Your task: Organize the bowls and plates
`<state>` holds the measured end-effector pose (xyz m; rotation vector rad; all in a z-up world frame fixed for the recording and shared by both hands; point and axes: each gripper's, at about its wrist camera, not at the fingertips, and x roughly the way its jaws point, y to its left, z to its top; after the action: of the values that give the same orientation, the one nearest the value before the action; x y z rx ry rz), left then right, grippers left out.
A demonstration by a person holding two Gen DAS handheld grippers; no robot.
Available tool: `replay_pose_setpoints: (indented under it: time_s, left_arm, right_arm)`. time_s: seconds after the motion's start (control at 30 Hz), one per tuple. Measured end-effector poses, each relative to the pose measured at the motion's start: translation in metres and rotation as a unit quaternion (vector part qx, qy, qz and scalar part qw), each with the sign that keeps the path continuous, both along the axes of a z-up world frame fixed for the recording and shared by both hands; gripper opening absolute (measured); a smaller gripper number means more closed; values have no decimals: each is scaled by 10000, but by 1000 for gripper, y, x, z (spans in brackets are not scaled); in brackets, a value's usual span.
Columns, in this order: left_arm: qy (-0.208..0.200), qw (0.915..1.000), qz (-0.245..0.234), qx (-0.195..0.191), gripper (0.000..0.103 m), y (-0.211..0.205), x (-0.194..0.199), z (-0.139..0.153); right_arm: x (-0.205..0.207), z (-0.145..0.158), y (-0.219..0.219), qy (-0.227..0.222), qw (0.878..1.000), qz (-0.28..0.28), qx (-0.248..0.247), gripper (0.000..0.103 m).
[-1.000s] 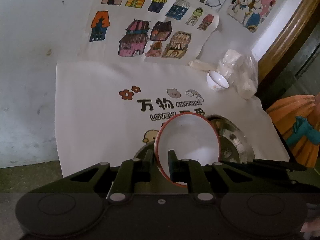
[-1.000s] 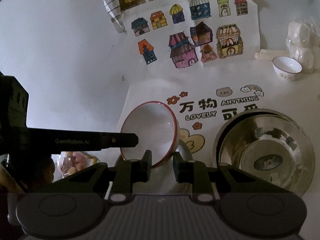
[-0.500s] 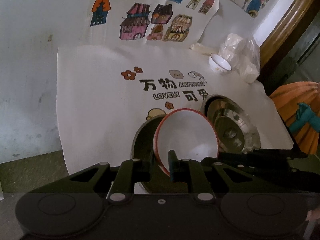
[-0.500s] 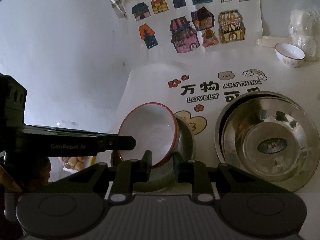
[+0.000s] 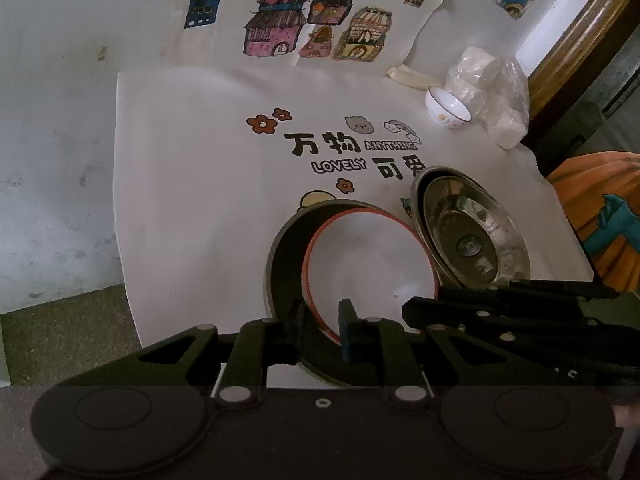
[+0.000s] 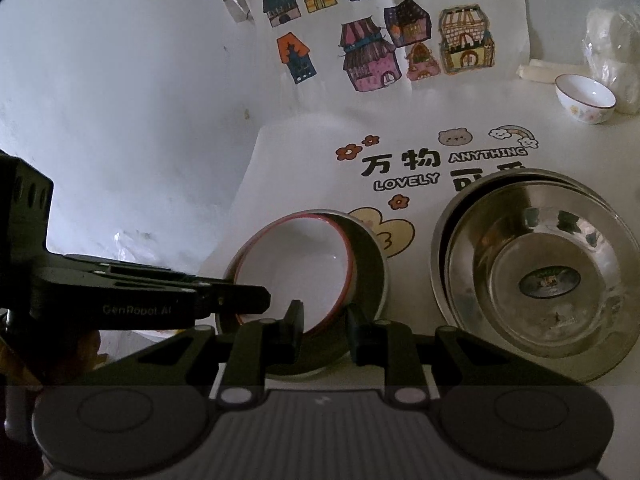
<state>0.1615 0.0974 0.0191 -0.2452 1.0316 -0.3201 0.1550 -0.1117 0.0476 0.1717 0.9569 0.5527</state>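
A white bowl with a red rim (image 5: pixel 368 264) (image 6: pixel 296 256) sits tilted inside a smaller steel bowl (image 5: pixel 284 264) (image 6: pixel 370 276) on the printed white cloth (image 5: pixel 192 160). My left gripper (image 5: pixel 322 326) has the near rim between its fingers and the pads still touch it, though the jaws are opening. In the right wrist view the left gripper (image 6: pixel 240 296) reaches in from the left. My right gripper (image 6: pixel 324 324) is shut on the bowl's near rim; the left wrist view shows this right gripper (image 5: pixel 420 312) coming from the right.
Nested larger steel bowls (image 5: pixel 472 236) (image 6: pixel 540 280) stand just right of the pair. A small white bowl (image 5: pixel 446 108) (image 6: pixel 584 98) and a plastic bag of white things (image 5: pixel 492 84) lie at the far right. Coloured house drawings (image 6: pixel 380 52) lie beyond the cloth.
The red-rimmed bowl has come down from above the cloth into the smaller steel bowl and lies flatter. Both grippers went down with it.
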Motion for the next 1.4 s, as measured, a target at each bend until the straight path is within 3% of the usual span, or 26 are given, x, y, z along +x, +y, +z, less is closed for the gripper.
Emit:
replay_pose_setpoints:
  time_s: [0.77,1.07,1.23,1.4]
  left_arm:
    - [62,10000,17,-43,24,1,2,3]
    - [-140,9999,-4,70,30,0,-2,12]
    - [-366,9992,9,151,39,-4,-4,25]
    - [-684,9970,71,353,58,-11,0,38]
  right_arm:
    - [12,-8,-1,110,9999,65,109,28]
    - [11,-5,-3,59,9999,133,73,31]
    - [10,-1,-7,-11,9999,89,109,33]
    - [10,7,-15,-167,9997,47,143,37]
